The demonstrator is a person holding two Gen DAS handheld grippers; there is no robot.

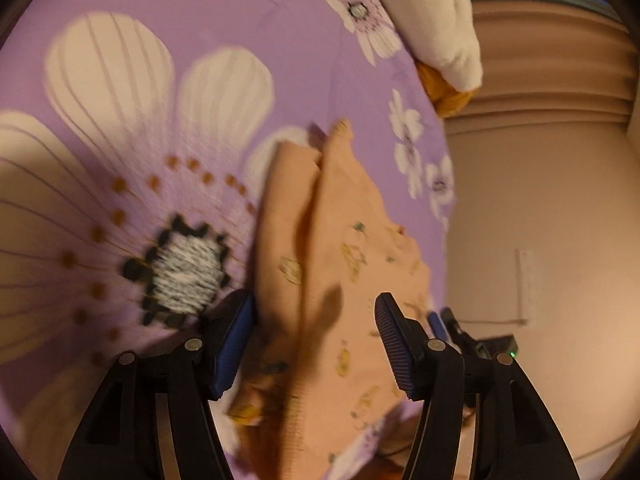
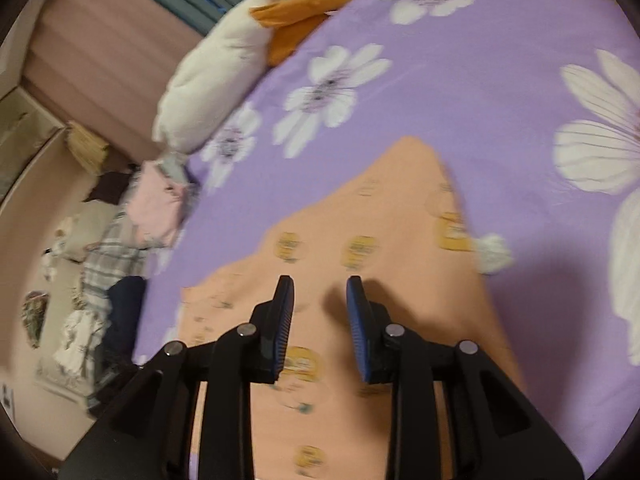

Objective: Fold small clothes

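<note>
The left gripper [image 1: 316, 344] hangs with jaws spread and nothing pinched, over a peach printed garment [image 1: 340, 264] lying folded on the purple flowered bedsheet [image 1: 224, 20]. The right gripper [image 2: 320, 328], jaws parted, seems clear of the cloth, though blur hinders certainty.

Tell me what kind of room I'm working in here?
Most likely a bedroom: the work surface is a bed under a purple flowered sheet, with a white pillow at its edge and a heap of clothes on the floor beside it.
</note>
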